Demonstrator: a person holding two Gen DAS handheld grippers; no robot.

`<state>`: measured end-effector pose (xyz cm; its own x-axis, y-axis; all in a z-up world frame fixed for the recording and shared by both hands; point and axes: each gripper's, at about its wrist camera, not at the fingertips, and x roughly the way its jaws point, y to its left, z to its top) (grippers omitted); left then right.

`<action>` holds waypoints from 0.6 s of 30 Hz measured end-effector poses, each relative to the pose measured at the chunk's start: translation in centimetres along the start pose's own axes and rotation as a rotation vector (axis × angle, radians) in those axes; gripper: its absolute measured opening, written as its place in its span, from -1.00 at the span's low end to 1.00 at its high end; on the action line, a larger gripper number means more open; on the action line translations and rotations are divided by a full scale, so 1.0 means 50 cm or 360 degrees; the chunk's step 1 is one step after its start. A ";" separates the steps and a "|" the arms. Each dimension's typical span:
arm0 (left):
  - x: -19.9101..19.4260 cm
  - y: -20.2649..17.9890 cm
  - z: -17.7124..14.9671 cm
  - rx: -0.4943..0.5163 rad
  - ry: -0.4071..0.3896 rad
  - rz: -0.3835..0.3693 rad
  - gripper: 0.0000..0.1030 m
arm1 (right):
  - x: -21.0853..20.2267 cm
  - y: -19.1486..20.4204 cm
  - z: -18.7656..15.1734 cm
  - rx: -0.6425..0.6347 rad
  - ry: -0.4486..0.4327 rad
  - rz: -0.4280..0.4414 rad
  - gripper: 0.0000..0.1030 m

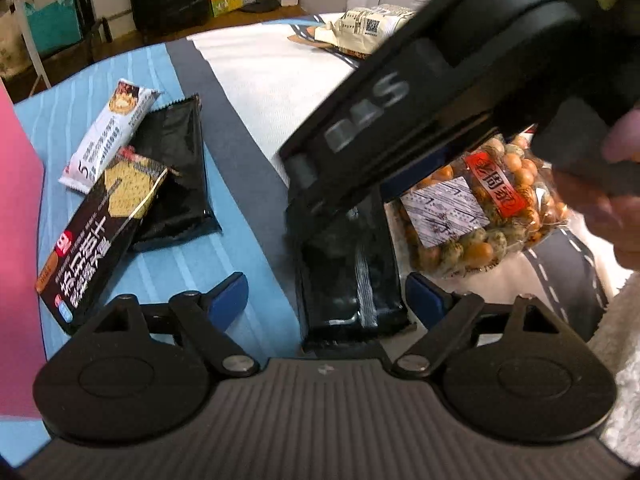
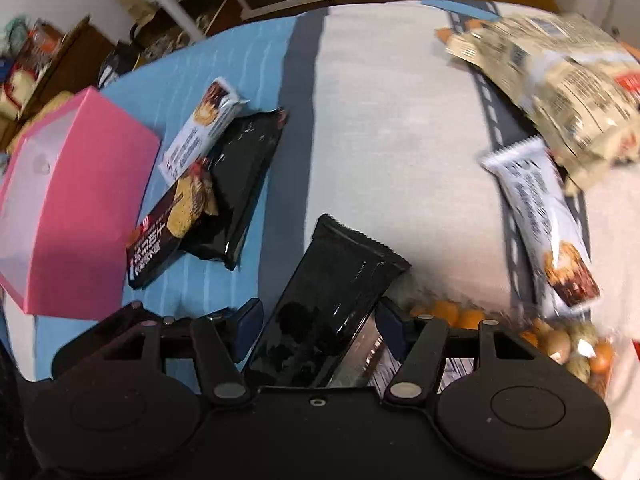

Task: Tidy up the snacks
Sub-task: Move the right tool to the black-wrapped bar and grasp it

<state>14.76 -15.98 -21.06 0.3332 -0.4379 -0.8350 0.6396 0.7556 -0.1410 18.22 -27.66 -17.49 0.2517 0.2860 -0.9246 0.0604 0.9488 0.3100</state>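
Note:
A glossy black snack packet (image 1: 348, 280) (image 2: 332, 300) lies lengthwise over the dark stripe of the cloth. My right gripper (image 2: 320, 322) is shut on its sides; in the left wrist view the right gripper's black body (image 1: 400, 120) reaches in from the upper right over the packet's far end. My left gripper (image 1: 328, 296) stands open around the near end, and neither blue pad touches the packet. On the blue cloth lie a white bar (image 1: 108, 132), a second black packet (image 1: 176, 172) and a dark cracker box (image 1: 100, 232), piled together beside a pink box (image 2: 72, 208).
A clear bag of coated nuts (image 1: 480, 208) (image 2: 560, 344) lies just right of the held packet. Another white bar (image 2: 540, 224) and beige packets (image 2: 560, 80) (image 1: 372, 28) lie at the far right. A person's hand (image 1: 616, 184) holds the right gripper. Furniture and boxes stand beyond the table.

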 end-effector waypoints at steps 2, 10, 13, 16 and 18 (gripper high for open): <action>0.000 -0.004 -0.002 0.0018 -0.0029 0.0034 0.36 | 0.009 0.014 0.001 -0.0045 -0.0007 -0.0037 0.33; -0.007 -0.008 0.002 -0.0045 -0.0033 0.0039 -0.04 | 0.007 0.026 -0.001 -0.0115 -0.0059 -0.0106 0.11; -0.012 -0.004 0.001 -0.0093 -0.0021 0.0031 -0.05 | -0.005 0.009 0.000 -0.0036 -0.0071 -0.0063 -0.12; -0.018 0.000 0.000 -0.0120 0.0000 0.0019 -0.06 | -0.010 0.005 -0.005 -0.0007 -0.0068 -0.0030 -0.20; -0.021 0.001 -0.001 -0.0126 0.0010 0.0030 -0.06 | -0.018 0.009 -0.010 -0.0013 -0.0087 -0.0025 -0.31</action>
<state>14.39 -15.45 -20.24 0.3400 -0.4206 -0.8411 0.5767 0.7997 -0.1668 17.55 -27.44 -16.62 0.3030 0.2633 -0.9159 0.0572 0.9543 0.2933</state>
